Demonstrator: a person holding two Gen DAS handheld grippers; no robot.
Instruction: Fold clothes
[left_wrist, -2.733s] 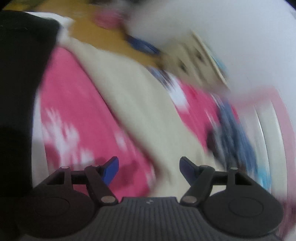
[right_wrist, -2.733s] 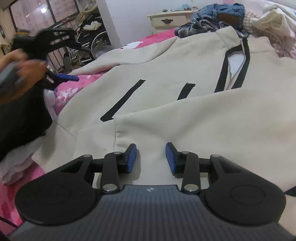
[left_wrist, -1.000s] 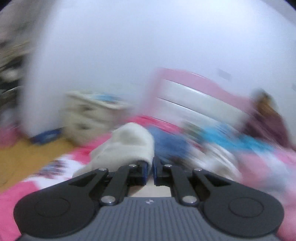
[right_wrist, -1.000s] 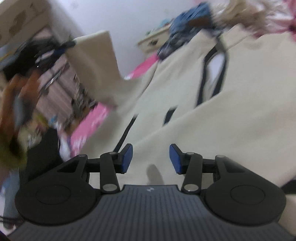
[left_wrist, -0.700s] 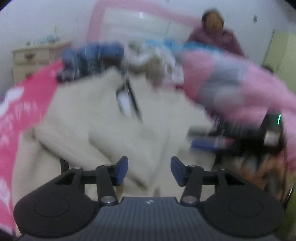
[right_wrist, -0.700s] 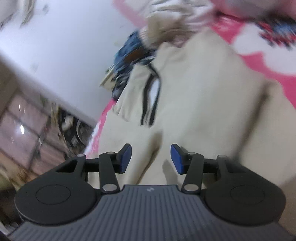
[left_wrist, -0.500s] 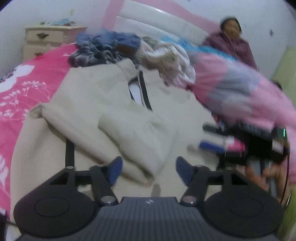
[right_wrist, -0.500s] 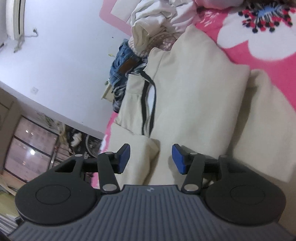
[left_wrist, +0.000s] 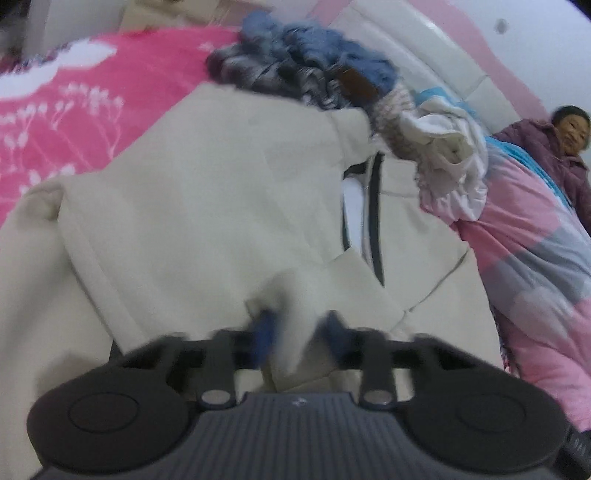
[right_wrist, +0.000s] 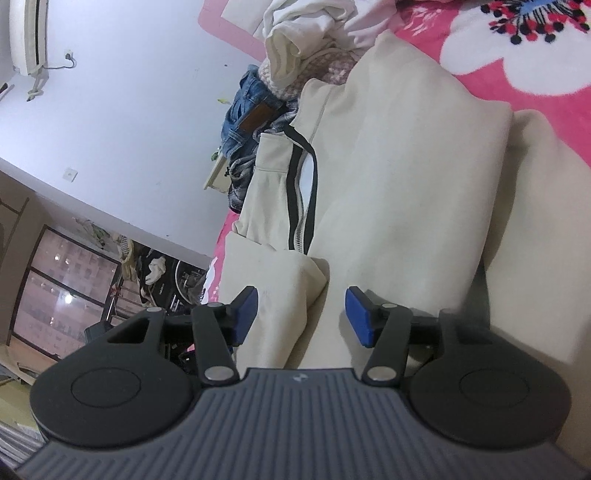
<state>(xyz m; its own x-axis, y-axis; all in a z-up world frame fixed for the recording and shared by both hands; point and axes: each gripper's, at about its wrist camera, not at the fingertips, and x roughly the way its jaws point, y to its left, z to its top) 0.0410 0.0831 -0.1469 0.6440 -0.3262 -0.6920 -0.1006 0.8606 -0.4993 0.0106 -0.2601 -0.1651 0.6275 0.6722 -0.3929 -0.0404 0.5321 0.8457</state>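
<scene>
Where the cream jacket (left_wrist: 207, 206) lies spread on the pink bedspread (left_wrist: 92, 92), dark zip trim running down its front, sleeves folded inward. Left claw (left_wrist: 295, 332) blurred, just closing on a fold of the cream cloth between its pads. Right claw (right_wrist: 301, 317) half open above the fabric, gripping nothing. No containers visible.

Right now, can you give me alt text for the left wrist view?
The left gripper, blurred, has just been closing on a fold of the cream jacket spread over the pink bedspread. Beyond lie a heap of jeans, white laundry and a seated person.
</scene>
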